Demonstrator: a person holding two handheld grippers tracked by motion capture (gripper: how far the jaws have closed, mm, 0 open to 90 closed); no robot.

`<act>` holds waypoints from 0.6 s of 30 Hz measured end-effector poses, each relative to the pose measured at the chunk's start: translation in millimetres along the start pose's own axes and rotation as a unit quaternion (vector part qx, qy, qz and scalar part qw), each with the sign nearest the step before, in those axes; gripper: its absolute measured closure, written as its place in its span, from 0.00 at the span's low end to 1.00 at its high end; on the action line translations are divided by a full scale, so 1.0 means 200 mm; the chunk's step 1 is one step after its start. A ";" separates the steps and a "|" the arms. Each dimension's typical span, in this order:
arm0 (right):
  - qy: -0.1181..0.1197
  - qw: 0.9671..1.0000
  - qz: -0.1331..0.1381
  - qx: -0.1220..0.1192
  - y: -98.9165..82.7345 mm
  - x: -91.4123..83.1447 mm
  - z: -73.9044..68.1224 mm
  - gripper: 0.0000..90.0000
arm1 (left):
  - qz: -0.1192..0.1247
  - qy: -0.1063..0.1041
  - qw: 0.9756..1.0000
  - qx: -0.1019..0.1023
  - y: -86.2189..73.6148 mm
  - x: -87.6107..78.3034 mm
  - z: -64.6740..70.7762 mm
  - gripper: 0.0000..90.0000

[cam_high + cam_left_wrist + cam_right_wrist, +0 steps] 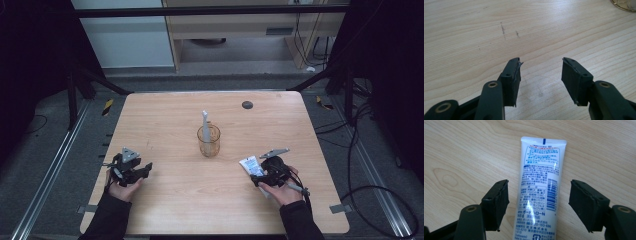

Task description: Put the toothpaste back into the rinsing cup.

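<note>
Tube (pixel 539 185) label: "ガードハローN", "165g"

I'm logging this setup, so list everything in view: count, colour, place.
tube: one, white with blue print, flat on the table at front right, between the right gripper's open jaws, untouched.
glass: one, clear amber, upright at the table's middle.
toothbrush: one, whitish, standing in the glass.
disc: one, dark, small, on the table's far side.
table: one, light wood.
cables: several, black, on the floor to the right.
left gripper: one, black, jaws open over bare wood at front left.
right gripper: one, black, jaws open astride the tube.
hands: two, dark sleeves, at the near edge.
</note>
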State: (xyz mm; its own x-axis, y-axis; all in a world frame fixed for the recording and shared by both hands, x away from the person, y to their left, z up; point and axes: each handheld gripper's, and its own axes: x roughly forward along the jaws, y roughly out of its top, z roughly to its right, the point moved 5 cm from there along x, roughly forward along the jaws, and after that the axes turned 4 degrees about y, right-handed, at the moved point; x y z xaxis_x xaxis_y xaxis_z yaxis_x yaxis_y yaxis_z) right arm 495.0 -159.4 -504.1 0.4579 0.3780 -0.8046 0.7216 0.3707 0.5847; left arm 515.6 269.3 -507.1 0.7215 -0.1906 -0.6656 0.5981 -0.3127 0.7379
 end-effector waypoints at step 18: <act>0.003 0.999 -0.038 0.001 0.03 0.06 0.02 0.44 | -0.001 -0.001 1.000 0.001 0.00 0.00 0.00 0.54</act>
State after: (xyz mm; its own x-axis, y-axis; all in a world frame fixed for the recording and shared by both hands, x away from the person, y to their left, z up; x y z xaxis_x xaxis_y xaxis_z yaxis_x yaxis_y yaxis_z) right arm 506.4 -156.0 -509.8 0.3985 0.3540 -0.8461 0.7557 0.3960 0.5216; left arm 516.4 269.3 -507.7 0.7196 -0.1915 -0.6675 0.5994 -0.3141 0.7363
